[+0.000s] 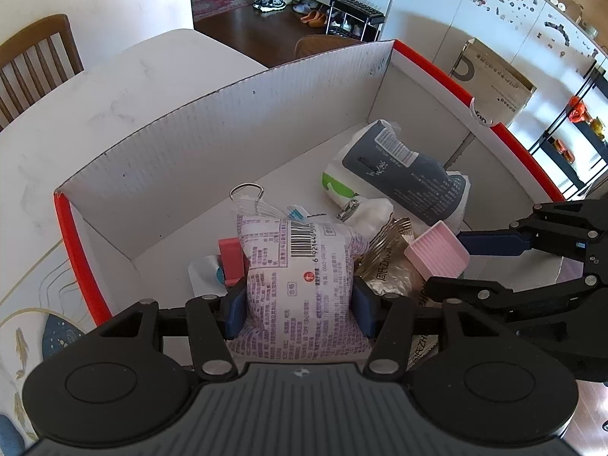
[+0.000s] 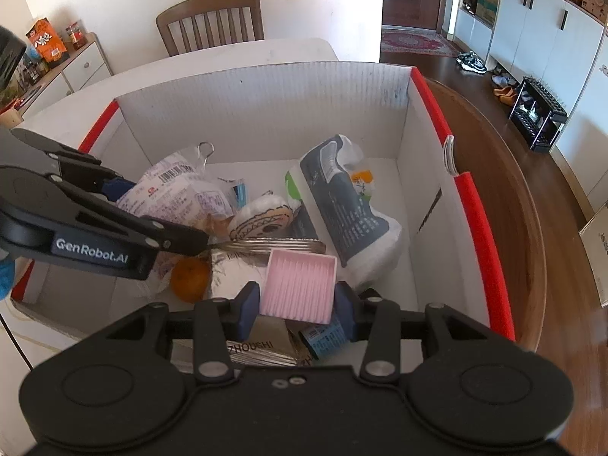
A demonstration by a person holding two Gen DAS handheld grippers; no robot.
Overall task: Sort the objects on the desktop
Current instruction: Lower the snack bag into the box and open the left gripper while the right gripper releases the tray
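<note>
The left gripper [image 1: 298,306] and right gripper [image 2: 296,304] are matte black linkages with silver rivets, dark-blue finger pads [image 1: 232,311] and ribbed grey housings; one arm reads "GenRobot.AI" in white.

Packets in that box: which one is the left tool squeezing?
The purple-printed snack packet with the barcode, pinched by the left tool; the dark grey packet lies untouched farther back.

Corrugated white cardboard box [image 2: 266,114] looked matt, purple snack bag [image 1: 300,273] glossy crinkled plastic, pink ridged tray [image 2: 300,285] smooth plastic, chair [image 2: 212,19] varnished wood
</note>
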